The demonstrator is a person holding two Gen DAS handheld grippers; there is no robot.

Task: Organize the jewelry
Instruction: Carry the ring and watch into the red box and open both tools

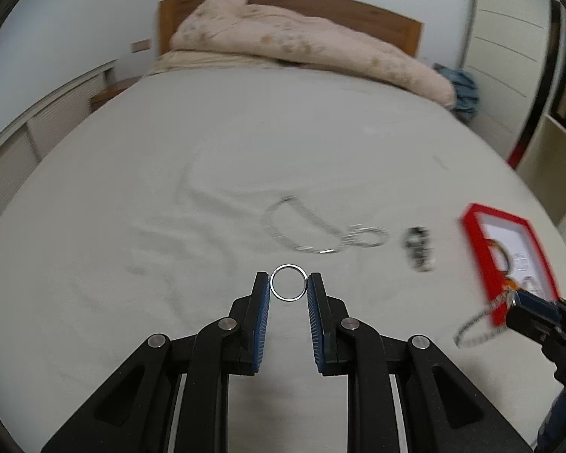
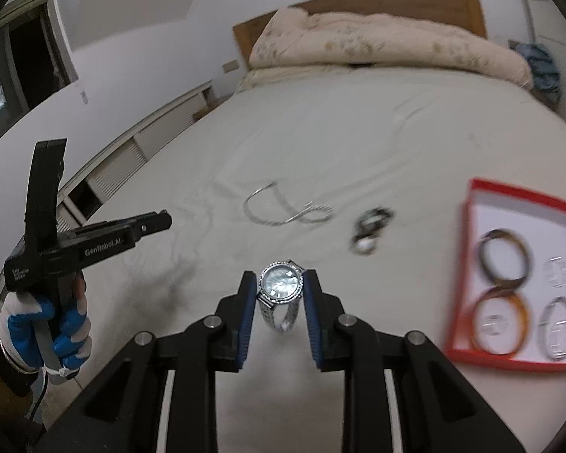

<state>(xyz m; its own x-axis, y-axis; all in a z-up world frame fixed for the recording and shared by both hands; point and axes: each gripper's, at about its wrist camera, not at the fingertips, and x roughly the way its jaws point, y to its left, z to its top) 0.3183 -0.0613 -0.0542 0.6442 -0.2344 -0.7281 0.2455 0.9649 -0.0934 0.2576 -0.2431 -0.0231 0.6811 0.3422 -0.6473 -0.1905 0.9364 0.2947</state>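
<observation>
My left gripper [image 1: 288, 283] is shut on a thin silver ring [image 1: 288, 282] and holds it above the white bed. My right gripper [image 2: 281, 283] is shut on a silver watch [image 2: 281, 283] with a pale round dial; its band hangs below. The right gripper also shows at the right edge of the left wrist view [image 1: 536, 309], with the watch band [image 1: 479, 324] dangling. A red jewelry box [image 2: 486, 264] lies on the bed at the right and holds several bangles [image 2: 502, 260]. A silver chain necklace [image 2: 283, 211] and a dark beaded piece [image 2: 369, 230] lie on the sheet ahead.
The white bedsheet [image 1: 245, 151] spreads ahead, with a pink duvet [image 1: 302, 49] piled against the wooden headboard [image 1: 358, 3]. In the right wrist view the left gripper [image 2: 94, 238] is held by a gloved hand [image 2: 56, 324] at the left. White cabinets [image 2: 132, 147] run along the left wall.
</observation>
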